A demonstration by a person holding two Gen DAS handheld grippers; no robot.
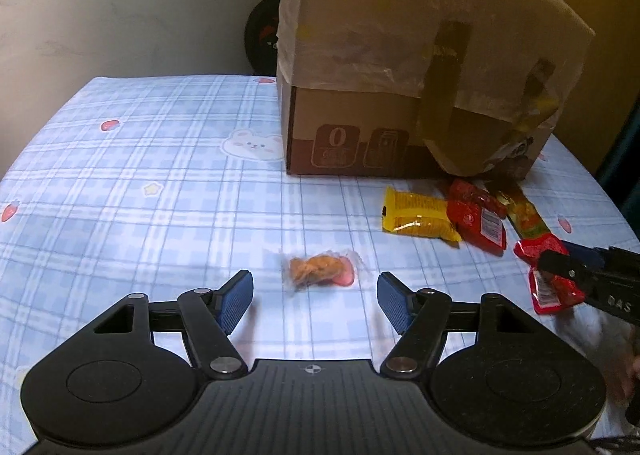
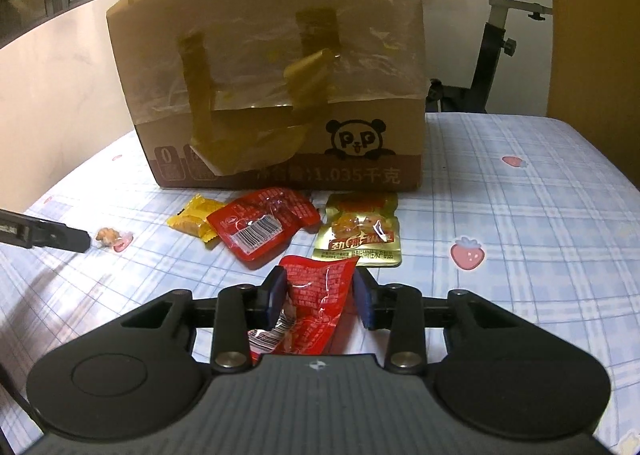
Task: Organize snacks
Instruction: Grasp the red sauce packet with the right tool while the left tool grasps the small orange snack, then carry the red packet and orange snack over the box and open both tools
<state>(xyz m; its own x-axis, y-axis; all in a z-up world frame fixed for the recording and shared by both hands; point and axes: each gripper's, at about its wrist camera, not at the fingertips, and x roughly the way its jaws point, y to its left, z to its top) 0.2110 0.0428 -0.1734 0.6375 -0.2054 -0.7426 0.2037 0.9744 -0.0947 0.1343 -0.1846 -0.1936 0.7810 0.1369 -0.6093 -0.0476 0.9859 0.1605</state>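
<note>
- Right gripper (image 2: 316,297): both blue pads pressed against a crumpled red snack packet (image 2: 308,303), which is pinched between them and hangs over the tablecloth (image 2: 520,215).
- Left gripper (image 1: 316,295): jaws parted wide with nothing between the pads; a small clear packet of orange snack (image 1: 320,269) lies on the cloth just ahead of the gap, apart from both fingers.
- Remaining snacks, 3 in number, lie in a loose cluster just in front of the box: a yellow packet (image 2: 192,223), a second red packet with a barcode label (image 2: 264,231) overlapping the yellow packet's edge, and a gold packet (image 2: 360,231) beside it, just beyond the right gripper.
- Cardboard box (image 2: 280,75): stands upright on the table behind the cluster, printed with a panda face, its upper part wrapped in clear film, with strips of brownish tape hanging down the front; it blocks the view of anything behind it.
- Tablecloth: pale blue plaid with strawberry, star and rabbit motifs, covering the whole table.
- Surroundings: an exercise bike (image 2: 504,15) behind the table in the right wrist view; a dark round object (image 1: 262,35) against the wall beside the box in the left wrist view.
- In the right wrist view the left gripper's finger enters from the left edge, its tip just beside the small clear packet.
</note>
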